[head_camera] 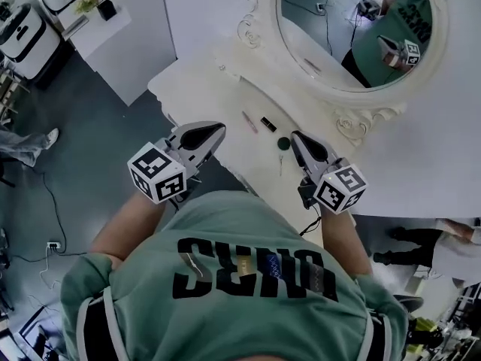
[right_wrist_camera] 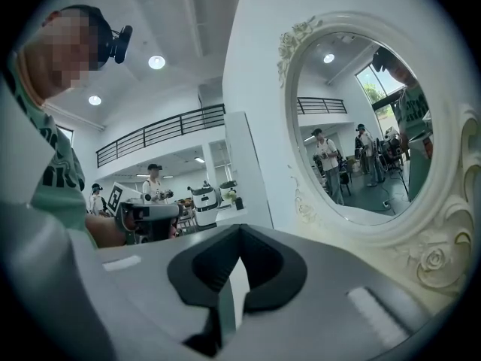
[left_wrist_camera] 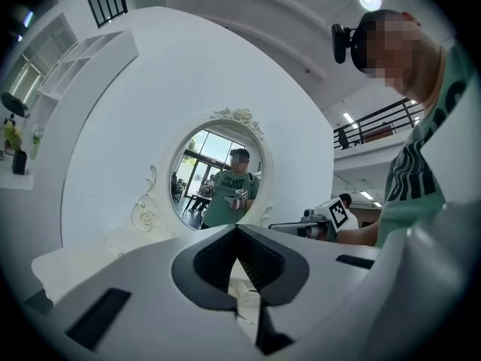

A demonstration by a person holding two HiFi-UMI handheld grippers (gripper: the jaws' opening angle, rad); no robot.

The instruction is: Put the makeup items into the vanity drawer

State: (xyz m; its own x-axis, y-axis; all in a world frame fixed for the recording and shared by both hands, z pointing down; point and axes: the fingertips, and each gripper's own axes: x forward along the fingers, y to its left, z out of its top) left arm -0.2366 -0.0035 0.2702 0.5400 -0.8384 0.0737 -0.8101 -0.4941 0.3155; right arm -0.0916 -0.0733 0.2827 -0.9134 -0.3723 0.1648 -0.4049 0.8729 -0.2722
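Observation:
A white vanity table [head_camera: 197, 81] with an oval mirror [head_camera: 331, 32] stands in front of me. On its top lie a pink stick [head_camera: 249, 122], a small black tube [head_camera: 268, 124], a round dark green compact [head_camera: 283, 143] and a thin pale tool [head_camera: 281, 163]. My left gripper [head_camera: 219, 129] hovers at the table's near edge, left of the items, shut with nothing in it [left_wrist_camera: 237, 228]. My right gripper [head_camera: 294, 136] is just right of the compact, its jaws meeting at the tip and empty [right_wrist_camera: 240, 229]. No drawer front shows.
Grey floor [head_camera: 113, 149] lies left of the vanity, with a cable and wall socket [head_camera: 53, 245]. A white counter [head_camera: 105, 21] with cases stands far left. People stand at the left edge [head_camera: 30, 147] and at the right [head_camera: 443, 248].

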